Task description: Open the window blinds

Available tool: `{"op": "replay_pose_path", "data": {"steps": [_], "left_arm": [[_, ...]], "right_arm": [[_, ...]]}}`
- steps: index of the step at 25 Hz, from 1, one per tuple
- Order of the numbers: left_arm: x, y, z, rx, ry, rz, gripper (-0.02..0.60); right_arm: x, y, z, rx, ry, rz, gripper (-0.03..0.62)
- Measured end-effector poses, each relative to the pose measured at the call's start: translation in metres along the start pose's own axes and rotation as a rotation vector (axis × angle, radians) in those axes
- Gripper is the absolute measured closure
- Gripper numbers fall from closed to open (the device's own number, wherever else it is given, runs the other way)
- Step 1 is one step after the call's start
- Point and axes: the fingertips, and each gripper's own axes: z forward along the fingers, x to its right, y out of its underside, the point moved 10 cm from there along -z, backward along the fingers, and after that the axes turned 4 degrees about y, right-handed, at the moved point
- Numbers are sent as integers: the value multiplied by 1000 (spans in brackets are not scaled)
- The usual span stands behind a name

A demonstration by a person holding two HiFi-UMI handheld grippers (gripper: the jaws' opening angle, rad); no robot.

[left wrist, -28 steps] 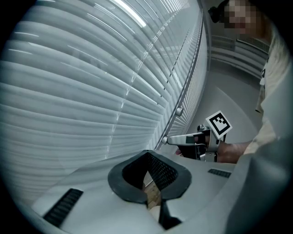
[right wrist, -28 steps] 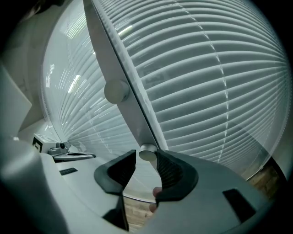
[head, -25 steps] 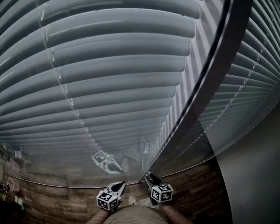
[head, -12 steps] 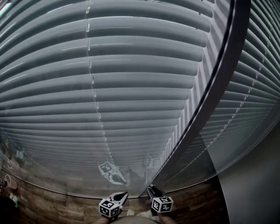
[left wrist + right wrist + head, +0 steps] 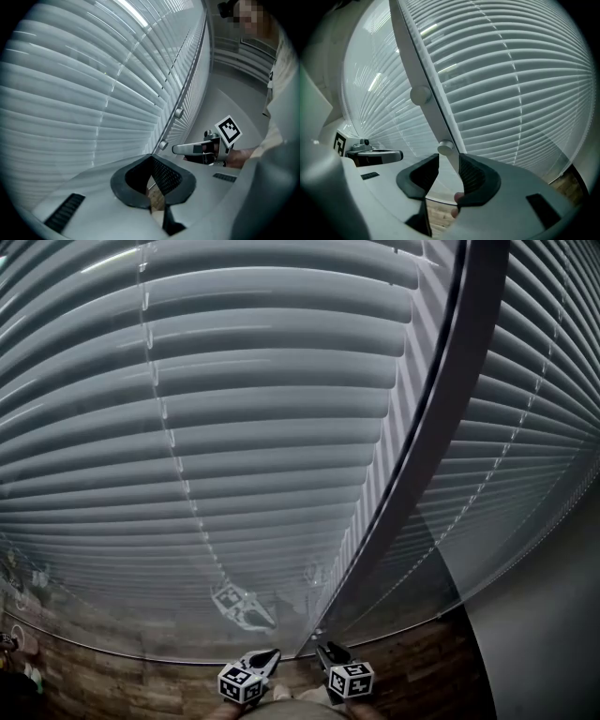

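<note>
Grey window blinds point(image 5: 262, 409) hang behind glass, their slats lying flat and overlapped. A dark frame post point(image 5: 441, 427) splits them into two panes. My left gripper point(image 5: 272, 652) is low by the glass; in the left gripper view point(image 5: 150, 159) its pads meet at the tips with nothing between them. Just to its right, at the foot of the post, is my right gripper point(image 5: 321, 648). In the right gripper view point(image 5: 449, 157) the jaws stand apart, in line with a white rail point(image 5: 429, 108). A round knob point(image 5: 445, 148) sits just past the tips, untouched.
A second knob point(image 5: 419, 95) sits higher on the rail. Wooden flooring point(image 5: 112, 676) runs below the glass, and a plain grey wall point(image 5: 544, 615) closes the right side. A person's sleeve point(image 5: 281, 93) is behind the right gripper point(image 5: 176, 149).
Both grippers have sunk a little lower in the head view, still side by side at the post's foot. The head camera has shifted. The slats look the same.
</note>
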Motion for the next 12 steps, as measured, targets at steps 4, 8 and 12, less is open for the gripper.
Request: {"op": "replay_pose_path", "data": {"steps": [4,8,12], "left_arm": [[-1,5,-4,1,-10,-11,570],[1,4,-4,10,-18,-52,571],[5,1,4,11,-11,-53,571]], "right_arm": [[-1,5,-3,-15,-1,-14,462],[5,4,-3,-8,-5,36,462],[16,-4,-7,23,25,74,462]]}}
